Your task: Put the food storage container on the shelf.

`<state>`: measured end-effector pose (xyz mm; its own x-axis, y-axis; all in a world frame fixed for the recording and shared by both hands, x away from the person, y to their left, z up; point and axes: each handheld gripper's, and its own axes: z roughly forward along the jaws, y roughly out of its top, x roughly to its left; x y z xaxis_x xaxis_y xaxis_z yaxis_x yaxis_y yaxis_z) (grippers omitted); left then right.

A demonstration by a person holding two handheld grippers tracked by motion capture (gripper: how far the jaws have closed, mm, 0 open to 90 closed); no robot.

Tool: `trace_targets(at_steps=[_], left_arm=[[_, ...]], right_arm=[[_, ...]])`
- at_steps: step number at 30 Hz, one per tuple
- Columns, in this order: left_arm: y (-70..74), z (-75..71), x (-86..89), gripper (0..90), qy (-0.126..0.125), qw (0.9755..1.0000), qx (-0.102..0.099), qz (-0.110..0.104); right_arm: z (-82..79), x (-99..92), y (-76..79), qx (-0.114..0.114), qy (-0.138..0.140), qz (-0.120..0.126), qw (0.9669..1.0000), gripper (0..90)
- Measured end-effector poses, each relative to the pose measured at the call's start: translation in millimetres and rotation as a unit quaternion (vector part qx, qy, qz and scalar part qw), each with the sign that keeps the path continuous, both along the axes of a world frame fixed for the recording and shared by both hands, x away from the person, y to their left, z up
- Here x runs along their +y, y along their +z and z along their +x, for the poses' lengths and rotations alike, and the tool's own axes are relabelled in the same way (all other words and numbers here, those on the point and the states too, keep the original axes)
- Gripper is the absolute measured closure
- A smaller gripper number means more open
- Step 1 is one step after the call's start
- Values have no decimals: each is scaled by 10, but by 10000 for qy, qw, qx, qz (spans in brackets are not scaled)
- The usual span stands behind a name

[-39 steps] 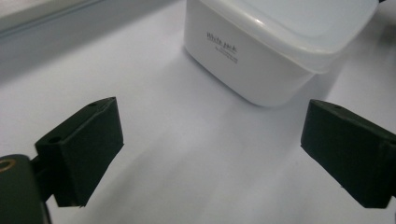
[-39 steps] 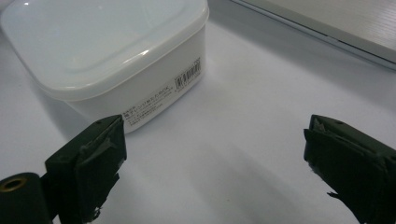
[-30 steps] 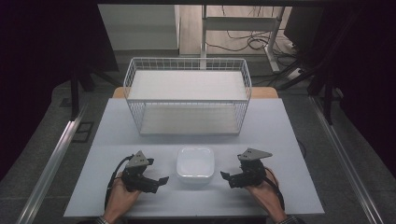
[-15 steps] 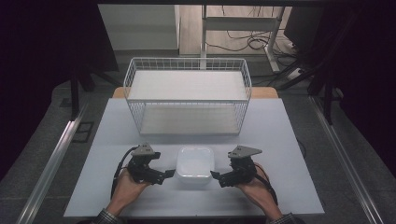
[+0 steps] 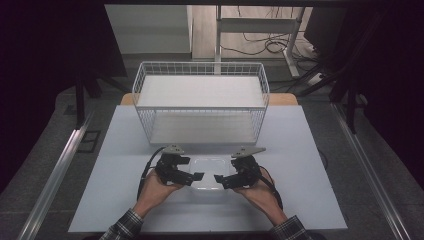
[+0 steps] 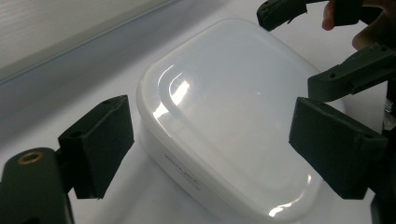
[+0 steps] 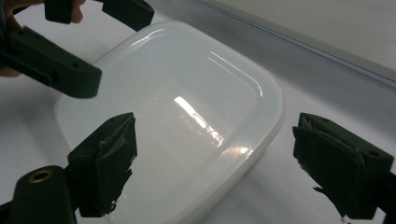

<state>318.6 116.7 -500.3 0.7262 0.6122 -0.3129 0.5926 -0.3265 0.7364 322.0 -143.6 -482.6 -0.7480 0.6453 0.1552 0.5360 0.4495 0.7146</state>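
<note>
High view is showing both hands working low on the white table [image 5: 310,150], with the white plastic container [image 5: 209,172] sitting between them, just in front of the wire basket [image 5: 200,107]. The left gripper [image 5: 195,176] is coming at the container from its left side and the right gripper [image 5: 220,178] from its right, tips pointing toward each other over the lid.

Left gripper view: the container [image 6: 233,116] is lying between the two black jaws, which are standing wide, one at each side of it with gaps showing, so nothing's being pinched. They've just been closing in a bit. The other gripper [image 6: 327,46] is poking in at the top right.

Right gripper view: same deal, the container [image 7: 187,107] is sitting between wide-apart jaws that have just been closing a little, pads [image 7: 114,163] not pressing on it. The pad foam is looking pretty torn up.
</note>
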Motion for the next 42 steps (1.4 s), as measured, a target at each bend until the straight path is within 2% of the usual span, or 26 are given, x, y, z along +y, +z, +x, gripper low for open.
trace_targets(at_steps=[3, 4, 7, 8, 9, 12, 15, 16, 17, 18, 19, 20, 21, 25, 26, 28, 30, 31, 33, 34, 36, 39, 42], left_arm=[[-49, 10, 12, 142, -1, 9999, 92, 49], [-68, 14, 28, 142, -9, 9998, 169, -96], [-100, 16, 48, 189, -144, 9990, 329, -280], [-97, -4, 53, 200, -113, 9988, 368, -289], [-93, -16, 59, 210, -108, 9987, 394, -306], [-85, -45, 98, 252, -117, 9984, 451, -331], [-87, -101, 197, 369, -141, 9966, 619, -533], [-82, -128, 231, 474, -138, 9959, 671, -585], [-74, -153, 258, 474, -119, 9958, 657, -623], [-57, -199, 285, 550, -95, 9955, 684, -642], [-50, -222, 285, 569, -63, 9956, 682, -636], [-38, -243, 277, 580, -21, 9959, 664, -608], [-21, -261, 266, 594, 29, 9963, 638, -572], [15, -299, 238, 637, 182, 9968, 596, -492], [27, -310, 255, 662, 296, 9963, 556, -576], [34, -308, 274, 689, 331, 9959, 547, -639], [28, -296, 305, 763, 397, 9947, 560, -763], [28, -296, 305, 779, 397, 9947, 560, -763], [22, -299, 307, 798, 470, 9941, 544, -809], [22, -302, 303, 798, 503, 9942, 528, -795], [30, -310, 287, 802, 579, 9952, 419, -675], [40, -318, 287, 803, 591, 9954, 367, -653], [107, -341, 293, 803, 601, 9955, 227, -695]], right_arm=[[14, -1, -28, 56, -28, 27, 10000, 145], [21, -12, -36, 138, -50, 81, 9999, 148], [54, -41, -56, 427, -56, 247, 9988, 188], [67, -62, -68, 646, -52, 377, 9972, 224], [65, -70, -70, 776, -90, 418, 9961, 225], [55, -86, -71, 979, -182, 459, 9940, 242], [3, -119, -41, 1136, -227, 440, 9923, 305], [-31, -154, -27, 1268, -270, 481, 9904, 365], [-31, -154, -27, 1268, -270, 481, 9904, 365], [-57, -197, -11, 1344, -311, 559, 9889, 453], [-70, -220, 7, 1362, -312, 565, 9886, 511], [-87, -244, 30, 1316, -343, 596, 9889, 576], [-103, -267, 58, 1245, -367, 599, 9897, 605], [-126, -287, 71, 1255, -418, 649, 9891, 638], [-133, -298, 83, 1233, -501, 737, 9884, 678], [-133, -307, 90, 1193, -520, 777, 9884, 700], [-138, -331, 104, 1058, -624, 912, 9882, 761], [-138, -331, 104, 1058, -624, 912, 9882, 761], [-155, -323, 97, 850, -703, 908, 9897, 779], [-155, -323, 97, 850, -703, 908, 9897, 779], [-183, -290, 101, 637, -728, 814, 9920, 781], [-191, -275, 106, 535, -722, 747, 9932, 781], [-198, -284, 141, 423, -670, 834, 9934, 781]])
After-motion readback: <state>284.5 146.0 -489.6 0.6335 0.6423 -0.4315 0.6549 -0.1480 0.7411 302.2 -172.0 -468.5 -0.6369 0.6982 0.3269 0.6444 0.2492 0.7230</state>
